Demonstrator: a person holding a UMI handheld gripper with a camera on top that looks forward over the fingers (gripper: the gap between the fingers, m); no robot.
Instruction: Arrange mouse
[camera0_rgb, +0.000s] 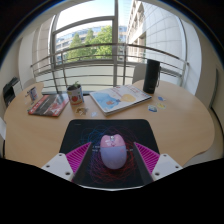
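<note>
Gripper (113, 160) fingers flank mouse (113, 151) on mat (90, 131), seemingly touching.

Quick headcount of what's on my desk right now: one mouse (113, 151), pale pinkish white, low center of the frame, sitting between my two gripper (112, 160) fingers with a gap at either side. One black mouse mat (90, 133) under it. One round wooden table (40, 128). Upper left there's one can (75, 97) and one red magazine-looking thing (47, 104). Upper middle, one open booklet (118, 98), plus one dark tall box (151, 76) standing at upper right. A couple of tiny bits near the right edge, can't tell what they are.
</note>
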